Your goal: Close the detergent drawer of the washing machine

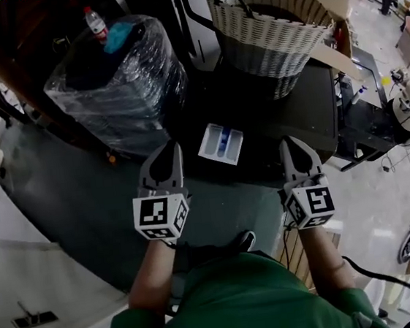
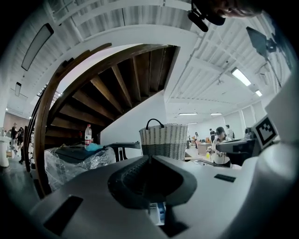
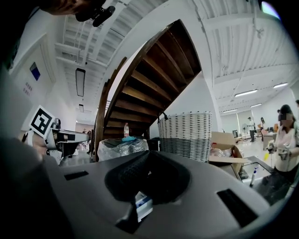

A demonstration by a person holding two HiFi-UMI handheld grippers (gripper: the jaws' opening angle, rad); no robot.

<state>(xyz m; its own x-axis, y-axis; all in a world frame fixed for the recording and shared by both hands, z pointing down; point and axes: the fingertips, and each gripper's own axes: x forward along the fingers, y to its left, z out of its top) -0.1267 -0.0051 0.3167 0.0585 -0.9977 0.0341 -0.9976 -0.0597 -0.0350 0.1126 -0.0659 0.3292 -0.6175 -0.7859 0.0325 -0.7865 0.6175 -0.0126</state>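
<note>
The white detergent drawer point(image 1: 221, 144), with blue compartments, sticks out open from the front of the dark washing machine point(image 1: 309, 111) below me. My left gripper point(image 1: 172, 150) hovers just left of the drawer, jaws shut with nothing between them. My right gripper point(image 1: 289, 144) hangs to the drawer's right, also shut and holding nothing. Neither touches the drawer. In the left gripper view a bit of the drawer point(image 2: 157, 212) shows through the gap under the closed jaws of the left gripper point(image 2: 149, 159). In the right gripper view the drawer point(image 3: 142, 203) shows below the right gripper point(image 3: 148, 154).
A wicker basket point(image 1: 270, 27) stands on top of the machine. A plastic-wrapped bundle point(image 1: 118, 81) with a bottle point(image 1: 95, 21) on it sits to the left. A cardboard box point(image 1: 338, 41) is at the right, and a wooden staircase point(image 2: 70, 102) rises behind.
</note>
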